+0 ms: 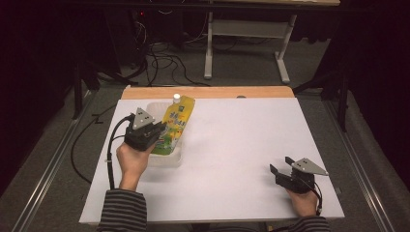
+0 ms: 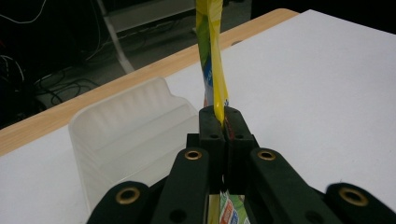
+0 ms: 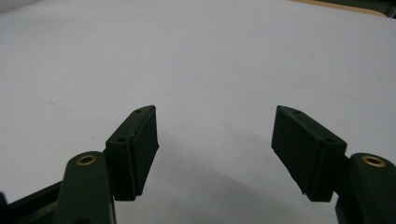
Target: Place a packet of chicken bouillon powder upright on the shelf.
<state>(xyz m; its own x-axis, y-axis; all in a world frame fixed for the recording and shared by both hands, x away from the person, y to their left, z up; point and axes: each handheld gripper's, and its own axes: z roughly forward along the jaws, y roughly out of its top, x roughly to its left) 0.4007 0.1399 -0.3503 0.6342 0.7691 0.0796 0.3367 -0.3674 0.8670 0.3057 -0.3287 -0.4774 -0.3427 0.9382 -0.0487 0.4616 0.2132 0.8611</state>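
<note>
White table [image 1: 232,145] bare between the grippers; only obstacles sit far left: clear tray [image 1: 167,159] with yellow pouch [image 1: 178,123] over it.

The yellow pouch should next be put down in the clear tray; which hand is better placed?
Left. The left gripper already clamps the yellow pouch over the clear tray; the right gripper rests open, far away.

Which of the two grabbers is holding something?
The left gripper, by the clear plastic tray. Its jaws are pinched shut on the yellow pouch. The right gripper has its jaws wide apart with nothing between them, over the bare white table.
</note>
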